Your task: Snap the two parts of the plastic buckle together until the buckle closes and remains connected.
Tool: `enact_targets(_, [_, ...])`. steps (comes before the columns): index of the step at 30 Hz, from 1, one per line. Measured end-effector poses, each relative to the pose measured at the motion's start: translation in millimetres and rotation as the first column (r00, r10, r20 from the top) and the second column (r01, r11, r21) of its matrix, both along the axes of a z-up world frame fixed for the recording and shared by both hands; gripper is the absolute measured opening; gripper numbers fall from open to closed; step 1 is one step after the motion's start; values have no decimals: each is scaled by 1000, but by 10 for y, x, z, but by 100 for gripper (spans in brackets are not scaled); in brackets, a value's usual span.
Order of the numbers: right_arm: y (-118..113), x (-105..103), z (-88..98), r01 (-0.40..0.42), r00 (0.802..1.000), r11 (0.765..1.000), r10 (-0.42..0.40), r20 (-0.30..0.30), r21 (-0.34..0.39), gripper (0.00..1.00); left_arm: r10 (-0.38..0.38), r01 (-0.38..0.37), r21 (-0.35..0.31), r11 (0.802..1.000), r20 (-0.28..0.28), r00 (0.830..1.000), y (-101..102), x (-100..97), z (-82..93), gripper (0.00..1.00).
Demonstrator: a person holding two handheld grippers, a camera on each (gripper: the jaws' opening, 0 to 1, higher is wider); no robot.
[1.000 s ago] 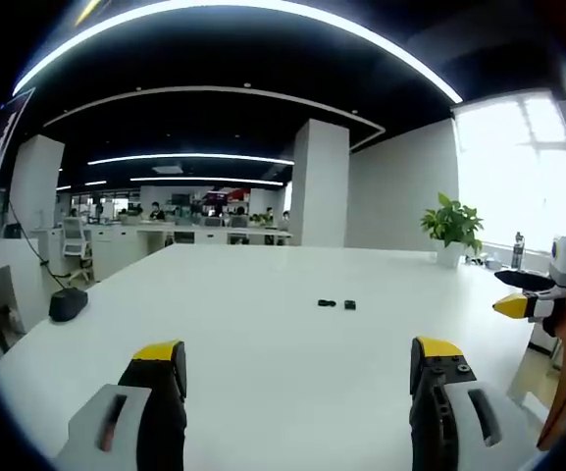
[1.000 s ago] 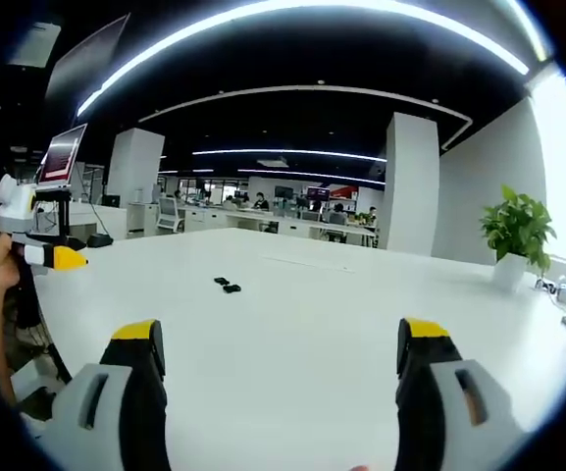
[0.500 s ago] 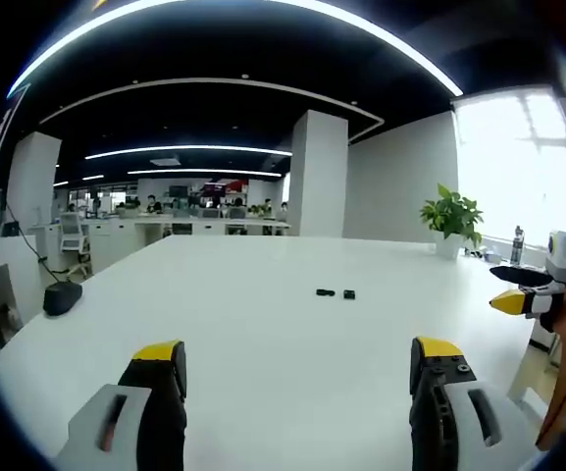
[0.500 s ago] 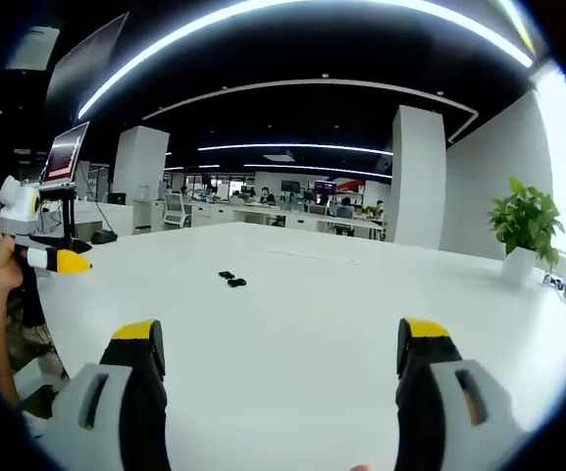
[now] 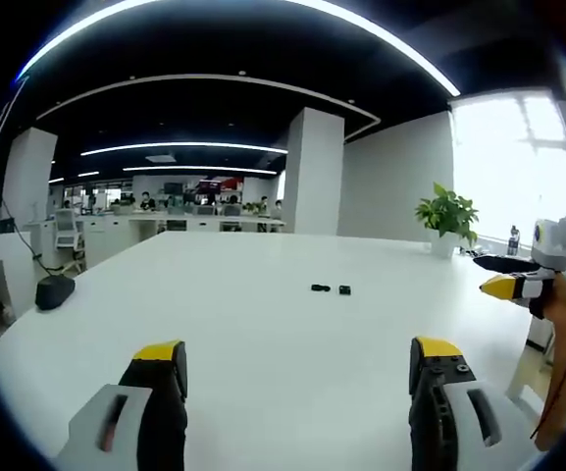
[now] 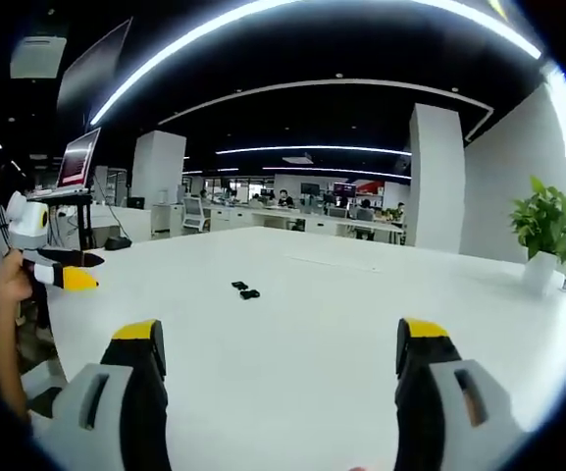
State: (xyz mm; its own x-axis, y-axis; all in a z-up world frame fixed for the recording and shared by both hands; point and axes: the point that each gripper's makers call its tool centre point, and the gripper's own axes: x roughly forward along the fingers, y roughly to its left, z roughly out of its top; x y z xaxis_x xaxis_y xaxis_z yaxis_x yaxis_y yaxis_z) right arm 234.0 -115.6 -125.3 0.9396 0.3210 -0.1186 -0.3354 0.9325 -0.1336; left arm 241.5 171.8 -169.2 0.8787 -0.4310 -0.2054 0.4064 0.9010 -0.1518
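Two small black buckle parts lie apart on the white table [image 5: 263, 324], far ahead of both grippers: one part [image 5: 320, 287] and the other part [image 5: 344, 289] in the left gripper view, and the same pair [image 6: 239, 286] [image 6: 251, 293] in the right gripper view. My left gripper [image 5: 297, 368] stands open over the near table edge with nothing between its jaws; it also shows at the left of the right gripper view [image 6: 62, 270], held by a hand. My right gripper [image 6: 278, 348] is open and empty too, and shows at the right of the left gripper view [image 5: 503, 275].
A potted plant [image 5: 446, 218] stands at the table's far right corner. A dark mouse-like object [image 5: 53, 291] lies near the left edge. A monitor on a stand [image 6: 78, 162] rises at the left. Desks, pillars and seated people fill the office behind.
Both cameras have shifted slightly; the buckle parts sit a little differently in each view. Both grippers stay open, and the parts lie where they were on the table.
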Motion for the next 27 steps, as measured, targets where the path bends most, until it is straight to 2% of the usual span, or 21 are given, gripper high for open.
enact_targets(9, [118, 199, 111, -134, 991, 990, 134, 2, 42, 99, -18, 18, 5, 1000, -5, 1000, -68, 42, -20, 95])
enact_targets(15, [172, 378, 75, -197, 980, 980, 198, -15, 36, 99, -32, 32, 15, 999, -3, 999, -107, 62, 0, 95])
enact_targets(22, [294, 580, 107, -293, 956, 954, 292, 28, 63, 99, -46, 46, 29, 999, -7, 999, -129, 78, 2, 95])
enact_targets(27, [286, 665, 91, -329, 944, 943, 329, 20, 47, 99, -51, 51, 32, 998, -3, 999, -134, 86, 21, 94])
